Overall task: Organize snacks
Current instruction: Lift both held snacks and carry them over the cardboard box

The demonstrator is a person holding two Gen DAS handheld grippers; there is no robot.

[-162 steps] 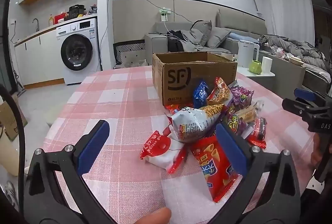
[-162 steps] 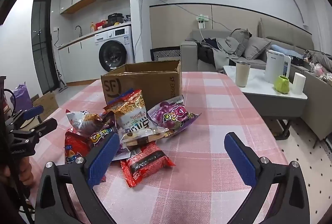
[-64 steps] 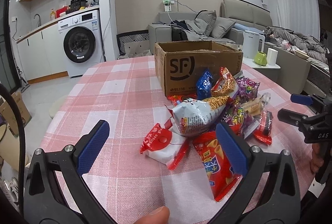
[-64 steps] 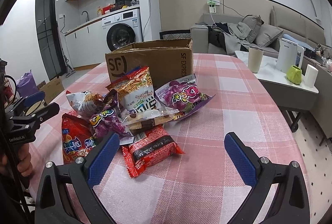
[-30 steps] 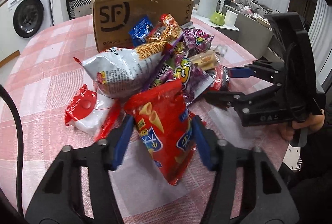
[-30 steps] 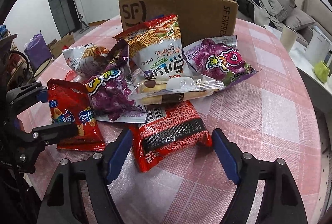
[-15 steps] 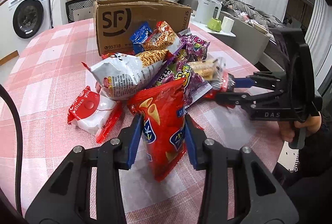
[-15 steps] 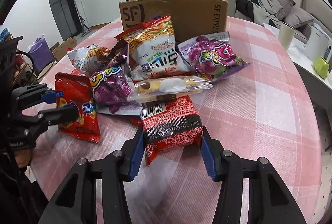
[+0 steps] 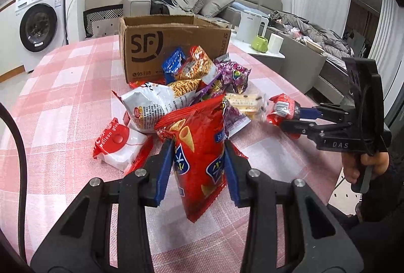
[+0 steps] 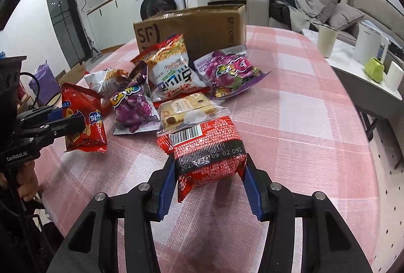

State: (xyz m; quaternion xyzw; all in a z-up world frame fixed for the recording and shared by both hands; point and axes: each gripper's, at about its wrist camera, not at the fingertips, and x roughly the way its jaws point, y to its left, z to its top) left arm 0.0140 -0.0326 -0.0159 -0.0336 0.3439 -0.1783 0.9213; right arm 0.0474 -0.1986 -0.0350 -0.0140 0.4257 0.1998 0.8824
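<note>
**Both grippers clamped on snack packs**

Left hand-held gripper (image 9: 199, 166): blue pads pressed on both sides of the red cone-chip bag (image 9: 198, 154), bottom centre of the left wrist view. The bag is tilted; its lower corner hangs free over the pink checked table (image 9: 63, 96).

Right hand-held gripper (image 10: 208, 184): jaws just closed, now clamped on the red noodle pack (image 10: 208, 149), barcode facing up, bottom centre of the right wrist view. Seen from the left wrist view, the pack is at mid right, clear of the cloth.

Rest of the pile is at frame centre: purple candy bag (image 10: 231, 73), purple chip bag (image 10: 133, 108), white noodle-snack bag (image 10: 171, 70) and clear biscuit pack (image 10: 186, 106). The open SF cardboard box (image 9: 174, 45) stands just behind the pile, upper centre
</note>
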